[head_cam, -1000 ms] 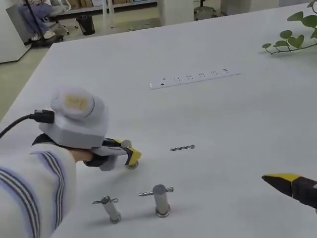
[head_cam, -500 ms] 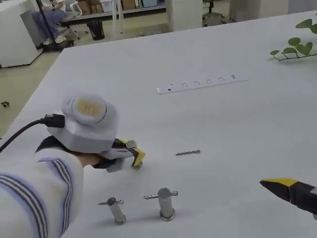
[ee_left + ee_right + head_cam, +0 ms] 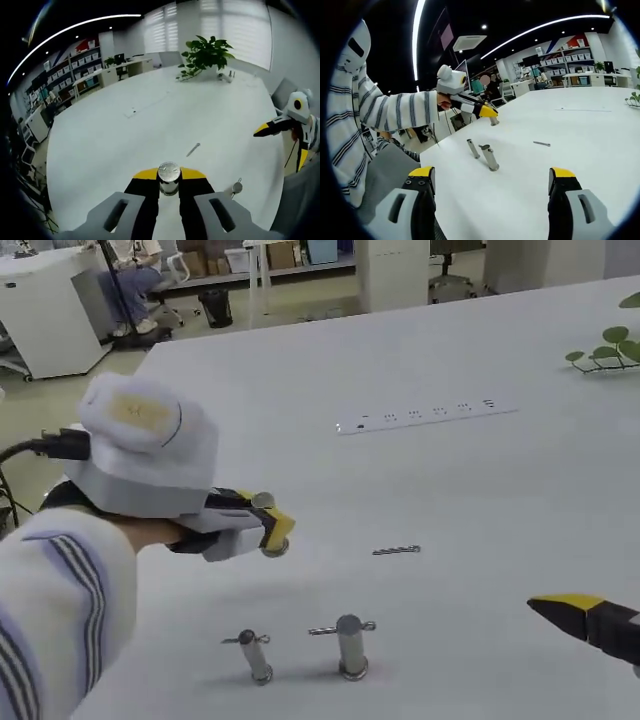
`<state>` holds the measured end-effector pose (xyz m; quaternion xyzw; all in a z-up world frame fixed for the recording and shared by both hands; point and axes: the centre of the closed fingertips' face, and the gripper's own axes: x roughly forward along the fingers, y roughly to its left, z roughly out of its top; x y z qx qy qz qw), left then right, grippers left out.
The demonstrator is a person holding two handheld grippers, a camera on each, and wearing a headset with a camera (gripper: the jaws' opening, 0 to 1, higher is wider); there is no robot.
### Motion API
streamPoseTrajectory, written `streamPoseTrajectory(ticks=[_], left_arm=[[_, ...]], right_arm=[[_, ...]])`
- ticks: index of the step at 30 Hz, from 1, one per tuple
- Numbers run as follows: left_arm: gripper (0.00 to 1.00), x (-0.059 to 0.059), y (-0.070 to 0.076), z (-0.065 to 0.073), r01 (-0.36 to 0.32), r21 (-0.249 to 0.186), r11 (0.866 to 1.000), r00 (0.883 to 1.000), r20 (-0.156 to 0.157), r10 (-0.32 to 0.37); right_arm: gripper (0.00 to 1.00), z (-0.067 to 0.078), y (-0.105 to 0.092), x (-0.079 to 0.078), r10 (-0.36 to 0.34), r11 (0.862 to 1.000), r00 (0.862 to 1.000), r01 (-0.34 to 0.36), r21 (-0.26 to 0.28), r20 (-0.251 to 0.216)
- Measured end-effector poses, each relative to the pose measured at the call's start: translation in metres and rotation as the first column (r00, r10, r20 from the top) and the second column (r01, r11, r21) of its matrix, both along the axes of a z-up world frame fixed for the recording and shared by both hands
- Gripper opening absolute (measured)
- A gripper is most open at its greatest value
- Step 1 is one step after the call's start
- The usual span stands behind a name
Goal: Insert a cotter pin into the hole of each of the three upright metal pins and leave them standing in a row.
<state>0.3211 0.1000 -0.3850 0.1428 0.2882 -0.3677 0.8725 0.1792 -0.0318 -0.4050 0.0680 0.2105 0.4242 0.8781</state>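
My left gripper point(image 3: 270, 532) is shut on a plain metal pin point(image 3: 266, 528), held upright just above the table; the pin's round top point(image 3: 169, 172) sits between the yellow tips. Two more metal pins point(image 3: 255, 655) point(image 3: 350, 645) stand side by side near the front edge, each with a cotter pin through its head. A loose cotter pin point(image 3: 397, 551) lies flat to the right of the left gripper. My right gripper point(image 3: 575, 612) hovers at the right edge, open and holding nothing point(image 3: 490, 175). From it I see the standing pins point(image 3: 489, 157) and the left gripper point(image 3: 481, 111).
A white power strip point(image 3: 430, 415) lies across the table's far middle. A leafy plant point(image 3: 605, 345) trails at the far right. The table's left edge point(image 3: 120, 400) drops to the office floor, with a person seated far off.
The left gripper has lifted its pin off the table and drifted slightly right. The right gripper has stayed put. The head camera has shifted.
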Motion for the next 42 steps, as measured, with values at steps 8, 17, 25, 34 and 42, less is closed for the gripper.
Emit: streamPoseTrajectory(ticks=[8,17,25,34,42], left_arm=[[0.10,-0.029,-0.001,0.029,0.036,-0.068,0.997,0.999,0.006,-0.036],[0.10,-0.065,0.007,0.040,0.050,-0.014,0.999,0.998,0.045,-0.049],[0.10,-0.101,0.002,0.030,0.058,-0.023,0.998,0.998,0.001,-0.058],[0.10,-0.129,-0.011,0.019,0.103,-0.030,0.994,0.995,-0.011,-0.103],[0.10,-0.145,-0.022,0.004,0.167,-0.013,0.986,0.986,-0.007,-0.167]], right_arm=[[0.93,0.003,0.000,-0.001,0.006,1.000,1.000,-0.006,-0.025,0.014],[0.95,0.005,0.006,-0.008,0.033,0.999,0.999,-0.032,-0.042,0.013],[0.89,0.004,0.016,-0.018,0.094,0.994,0.995,-0.093,-0.060,0.013],[0.85,0.007,0.018,-0.020,0.120,0.991,0.992,-0.118,-0.062,0.040],[0.85,0.010,0.023,-0.023,0.141,0.989,0.989,-0.139,-0.048,0.041]])
